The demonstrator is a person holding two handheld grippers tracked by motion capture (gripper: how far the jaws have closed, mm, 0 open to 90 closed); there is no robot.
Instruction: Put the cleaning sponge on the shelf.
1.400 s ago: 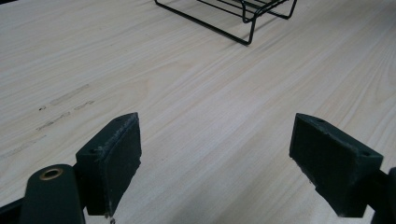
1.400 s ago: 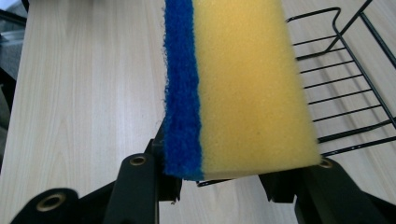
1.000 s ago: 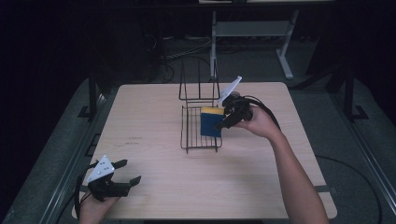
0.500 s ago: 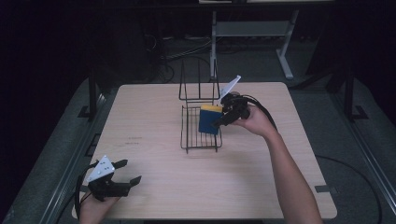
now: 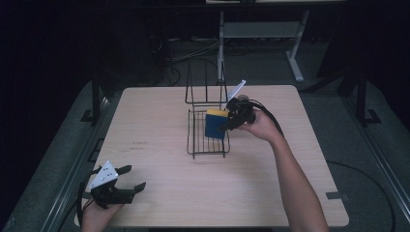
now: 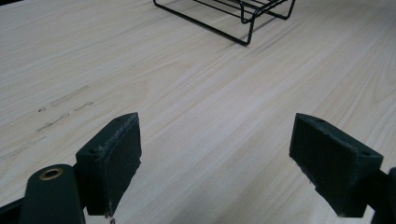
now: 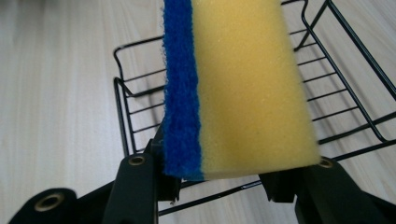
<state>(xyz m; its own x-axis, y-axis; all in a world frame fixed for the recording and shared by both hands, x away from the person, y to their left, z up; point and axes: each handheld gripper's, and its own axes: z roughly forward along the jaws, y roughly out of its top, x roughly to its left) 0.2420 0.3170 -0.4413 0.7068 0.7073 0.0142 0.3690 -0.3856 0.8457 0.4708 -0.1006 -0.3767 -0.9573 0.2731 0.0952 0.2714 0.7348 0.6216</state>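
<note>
Sponge upright, gripped over rack

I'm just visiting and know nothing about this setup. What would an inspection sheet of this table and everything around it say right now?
Surface: pale wooden table, faint marks near its left side.
Job's things: black wire rack mid-table; yellow and blue sponge held over it.
Clutter: nothing seen.
Grippers: right gripper shut on the sponge; left gripper open, holding nothing, near the table's front left corner.
Cables: black cable trails from the right gripper; another lies on the floor at right.
Surroundings: dark room, grey floor, a metal stand behind the table.
</note>
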